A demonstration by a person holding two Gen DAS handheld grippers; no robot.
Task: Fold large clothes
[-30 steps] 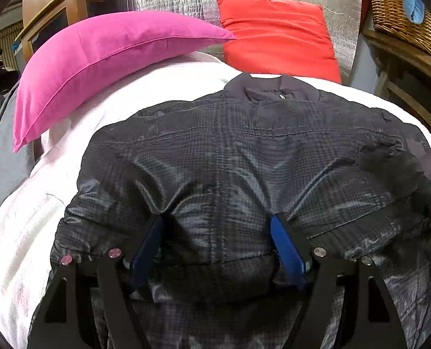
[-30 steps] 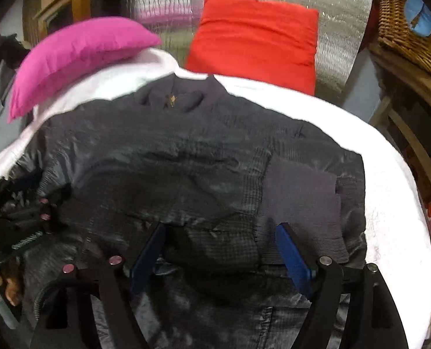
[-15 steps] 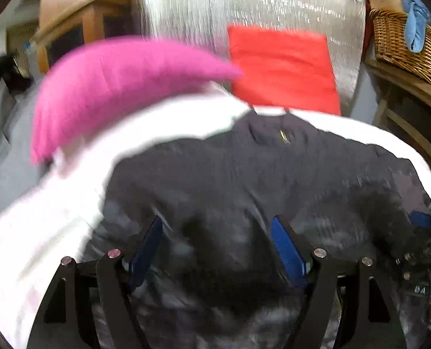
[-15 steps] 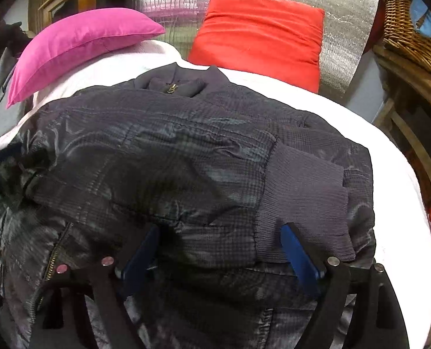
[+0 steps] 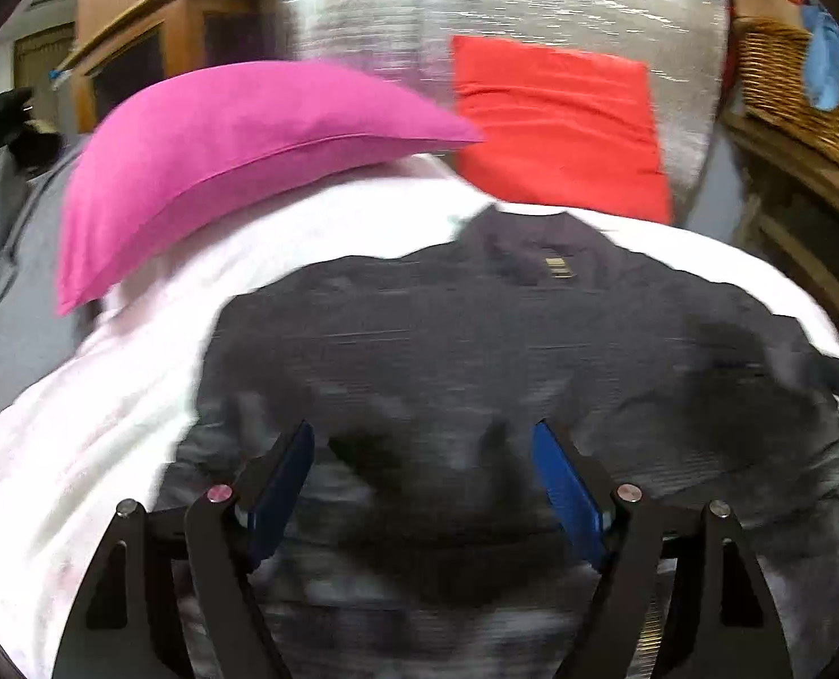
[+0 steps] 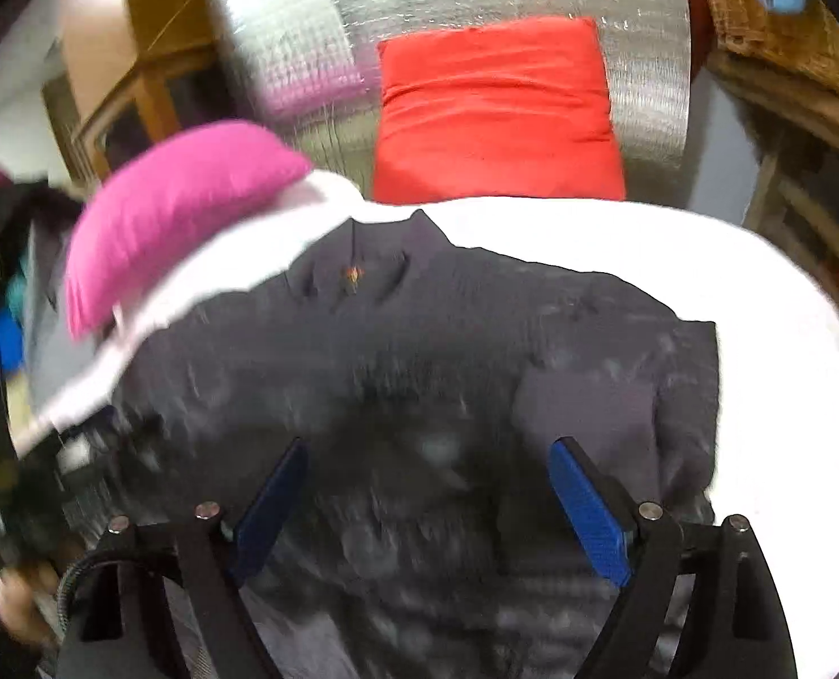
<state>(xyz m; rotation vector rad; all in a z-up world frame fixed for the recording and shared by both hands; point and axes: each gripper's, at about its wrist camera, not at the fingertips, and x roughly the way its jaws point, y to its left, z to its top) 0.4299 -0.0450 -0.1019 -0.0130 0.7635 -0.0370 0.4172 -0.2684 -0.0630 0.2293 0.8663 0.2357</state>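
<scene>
Both grippers, left gripper (image 5: 422, 481) and right gripper (image 6: 428, 492), hover with fingers spread and empty over the dark jacket (image 5: 504, 351) lying sleeves-in on the white bed (image 5: 108, 396), likely between folds with the hem next, though blur hides its near edge.

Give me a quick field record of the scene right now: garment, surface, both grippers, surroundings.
garment: dark jacket, spread flat, collar toward the pillows
surface: white bed cover
left gripper: open, above the jacket, nothing clamped
right gripper: open, jaws have just been opening, above the jacket, nothing clamped
pillows: pink pillow left, red pillow behind collar
image: motion-blurred
</scene>
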